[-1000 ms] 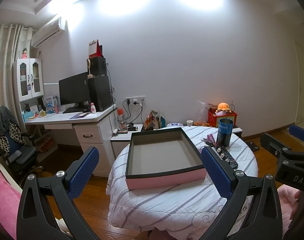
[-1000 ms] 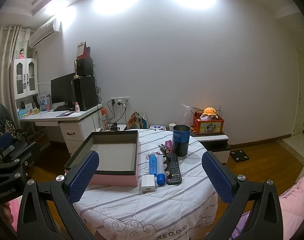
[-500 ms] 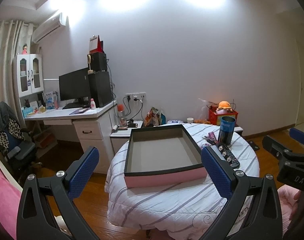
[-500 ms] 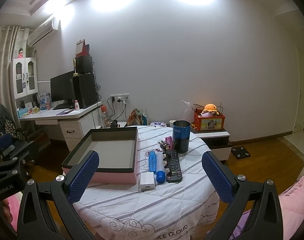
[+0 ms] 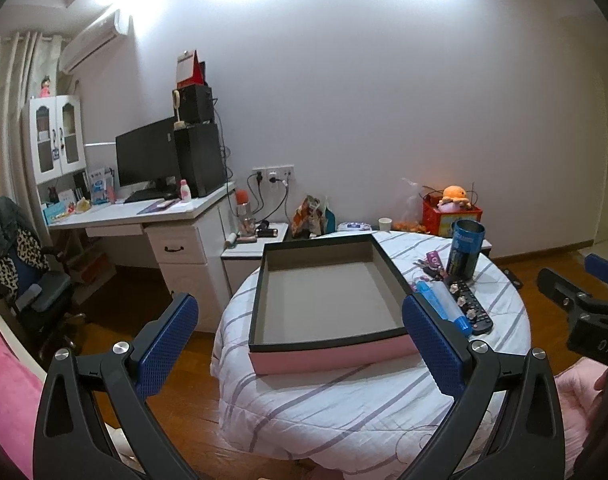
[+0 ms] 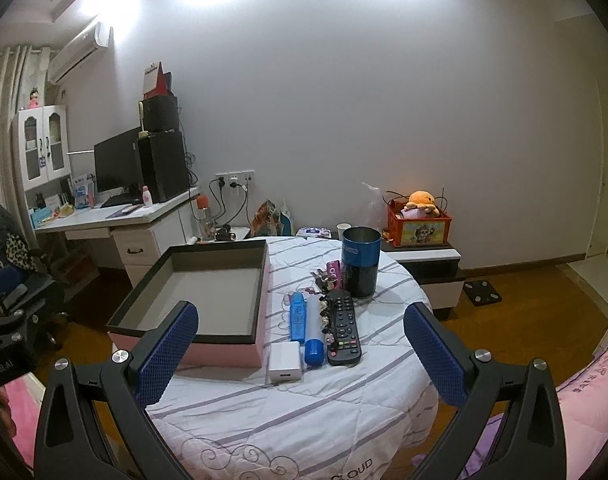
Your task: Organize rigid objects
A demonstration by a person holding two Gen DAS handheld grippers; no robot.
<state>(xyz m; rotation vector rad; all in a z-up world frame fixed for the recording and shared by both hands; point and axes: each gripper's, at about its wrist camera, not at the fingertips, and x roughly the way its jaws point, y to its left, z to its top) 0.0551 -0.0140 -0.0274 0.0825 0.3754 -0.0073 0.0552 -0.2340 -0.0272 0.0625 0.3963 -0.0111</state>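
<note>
An empty pink box with a black rim (image 5: 288, 354) (image 6: 220, 354) sits on the left of a round table under a striped cloth (image 6: 304, 404). To its right lie a white adapter (image 6: 284, 362), a blue-and-white tube (image 6: 312, 332), a blue marker (image 6: 298, 316), a black remote (image 6: 343, 326), keys (image 6: 323, 277) and a tall blue cup (image 6: 359, 262). My left gripper (image 5: 300, 344) is open and empty, short of the box's near edge. My right gripper (image 6: 300, 350) is open and empty, short of the adapter and tube.
A white desk with a monitor (image 5: 148, 160) stands at the back left, an office chair (image 5: 28, 280) at the far left. A low cabinet with a red toy box (image 6: 417, 228) is behind the table. Wooden floor surrounds the table; pink bedding (image 5: 4, 392) lies near me.
Both grippers have moved a little closer to the table and slightly lower; the box and objects look larger. Both stay open. Nothing on the table has moved.
</note>
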